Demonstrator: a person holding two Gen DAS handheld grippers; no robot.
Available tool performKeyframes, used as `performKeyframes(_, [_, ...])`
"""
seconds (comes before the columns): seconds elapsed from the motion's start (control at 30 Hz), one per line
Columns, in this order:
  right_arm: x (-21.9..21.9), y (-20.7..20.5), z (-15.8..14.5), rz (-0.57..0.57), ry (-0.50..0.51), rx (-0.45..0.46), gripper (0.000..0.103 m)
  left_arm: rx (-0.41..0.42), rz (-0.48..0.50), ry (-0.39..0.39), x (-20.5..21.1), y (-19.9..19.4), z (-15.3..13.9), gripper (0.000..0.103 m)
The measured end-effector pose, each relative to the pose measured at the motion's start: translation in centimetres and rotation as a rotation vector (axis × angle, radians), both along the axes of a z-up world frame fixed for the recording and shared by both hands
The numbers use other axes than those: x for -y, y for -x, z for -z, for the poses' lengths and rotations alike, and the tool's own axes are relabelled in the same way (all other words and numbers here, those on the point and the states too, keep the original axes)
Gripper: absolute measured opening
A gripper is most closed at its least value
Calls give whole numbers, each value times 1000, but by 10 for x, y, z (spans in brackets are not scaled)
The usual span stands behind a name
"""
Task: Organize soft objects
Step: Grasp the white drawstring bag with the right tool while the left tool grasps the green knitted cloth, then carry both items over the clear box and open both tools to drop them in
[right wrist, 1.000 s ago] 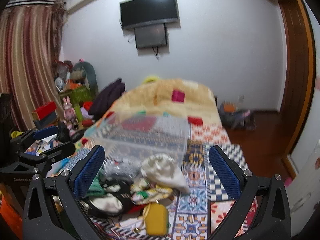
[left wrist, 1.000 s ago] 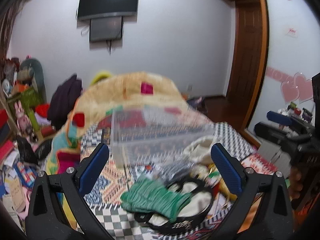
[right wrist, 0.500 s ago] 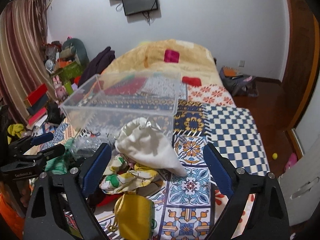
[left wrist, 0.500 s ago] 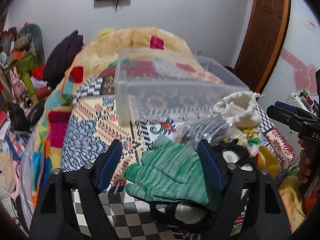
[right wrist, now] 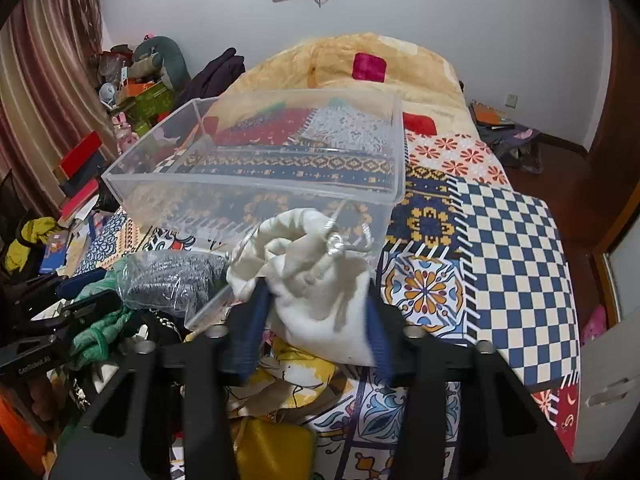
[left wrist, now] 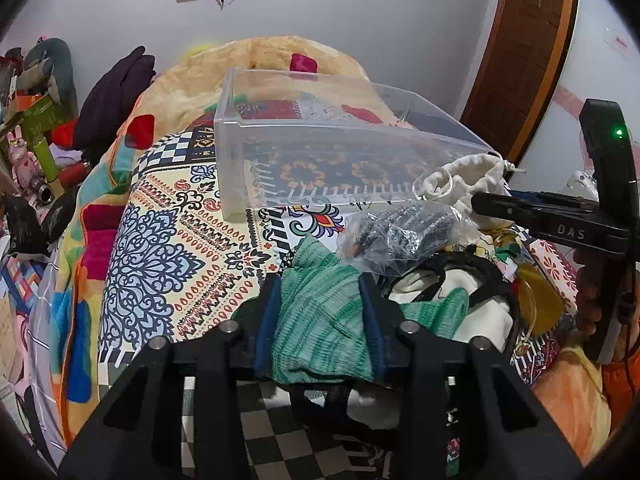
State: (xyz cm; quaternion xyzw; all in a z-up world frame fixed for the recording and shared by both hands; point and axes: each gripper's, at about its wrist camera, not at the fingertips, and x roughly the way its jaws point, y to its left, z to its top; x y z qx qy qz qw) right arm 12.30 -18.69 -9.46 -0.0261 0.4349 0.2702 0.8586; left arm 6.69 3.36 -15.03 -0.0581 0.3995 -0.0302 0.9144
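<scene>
A green knitted cloth (left wrist: 320, 320) lies on a pile of soft things at the near end of the bed. My left gripper (left wrist: 320, 284) is closing, and its blue pads press the cloth from both sides. A white drawstring pouch (right wrist: 320, 272) sits in front of a clear plastic bin (right wrist: 240, 184). My right gripper (right wrist: 316, 296) is closing too, its pads squeezing the pouch. In the left wrist view the bin (left wrist: 320, 128) stands beyond the pile and the pouch (left wrist: 464, 184) shows at the right. The green cloth (right wrist: 96, 332) shows at the left of the right wrist view.
A clear bag of grey knitwear (left wrist: 408, 228) lies between the cloth and the pouch. A black-and-white bag (left wrist: 460, 292) and a yellow pouch (right wrist: 272, 452) lie in the pile. Clutter lines the floor on the left (right wrist: 136, 100). A wooden door (left wrist: 520, 52) stands to the right.
Both grippers came down onto the pile. Their jaws went from wide open to narrowed, the left around the green cloth and the right around the white pouch.
</scene>
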Motion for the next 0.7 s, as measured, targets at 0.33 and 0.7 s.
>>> performKeyframes(0.33, [13,20,-28,2,-54,59,13,69,-5,0,-6,11,-29,9])
performKeyframes(0.7, [12,29,-84,10,-123,212,13,226,-23,15,-17,1,-88,9])
